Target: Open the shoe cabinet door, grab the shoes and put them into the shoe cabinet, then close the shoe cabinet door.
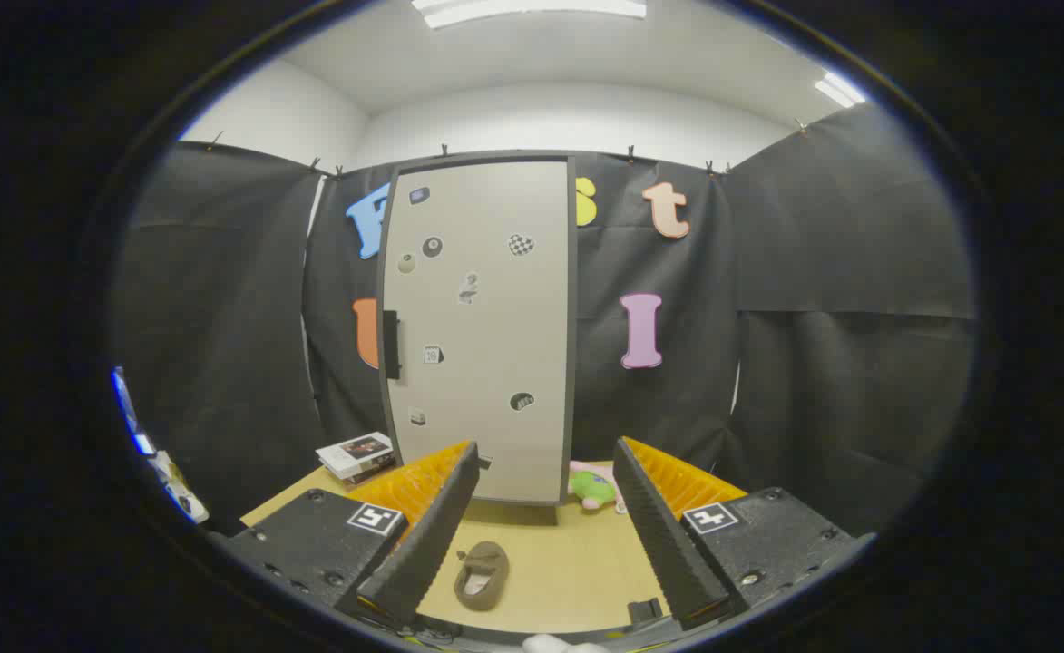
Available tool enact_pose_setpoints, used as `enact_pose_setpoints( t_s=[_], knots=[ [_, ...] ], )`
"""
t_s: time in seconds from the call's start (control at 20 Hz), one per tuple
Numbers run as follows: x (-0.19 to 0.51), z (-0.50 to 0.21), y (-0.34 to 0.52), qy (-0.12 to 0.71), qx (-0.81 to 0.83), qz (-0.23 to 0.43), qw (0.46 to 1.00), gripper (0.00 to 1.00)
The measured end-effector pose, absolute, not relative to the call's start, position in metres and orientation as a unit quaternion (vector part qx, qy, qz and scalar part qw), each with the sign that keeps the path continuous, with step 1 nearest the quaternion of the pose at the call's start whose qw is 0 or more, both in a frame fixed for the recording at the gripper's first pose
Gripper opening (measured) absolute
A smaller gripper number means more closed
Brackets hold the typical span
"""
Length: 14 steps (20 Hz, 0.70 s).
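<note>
Behind the wooden table [577,580] stands the shoe cabinet [482,326] with its door closed and handle [391,345] on the left, so the wide-open, empty gripper [545,531] over the near shoe [482,573] could grab too early

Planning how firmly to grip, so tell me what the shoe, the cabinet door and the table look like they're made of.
Shoe: soft, matte brown fabric or suede with a paler lining, probably a slipper. Cabinet door: smooth pale panel, likely laminate or painted board, dark frame and handle, stickers on it. Table: light, wood-look board, low sheen. The gripper has its jaws open, the shoe between them.
</note>
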<state>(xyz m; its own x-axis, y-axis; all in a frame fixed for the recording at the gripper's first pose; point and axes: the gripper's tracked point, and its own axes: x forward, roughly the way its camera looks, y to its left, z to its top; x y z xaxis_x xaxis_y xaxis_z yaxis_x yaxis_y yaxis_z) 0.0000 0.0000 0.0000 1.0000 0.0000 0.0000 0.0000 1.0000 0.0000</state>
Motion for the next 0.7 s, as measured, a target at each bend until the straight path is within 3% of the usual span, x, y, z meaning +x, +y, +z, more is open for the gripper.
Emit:
enact_pose_setpoints(
  t_s=[0.7],
  knots=[
    [-0.0001, 0.0004, 0.0043, 0.002, -0.002, -0.009, 1.000, 0.98]
  ],
)
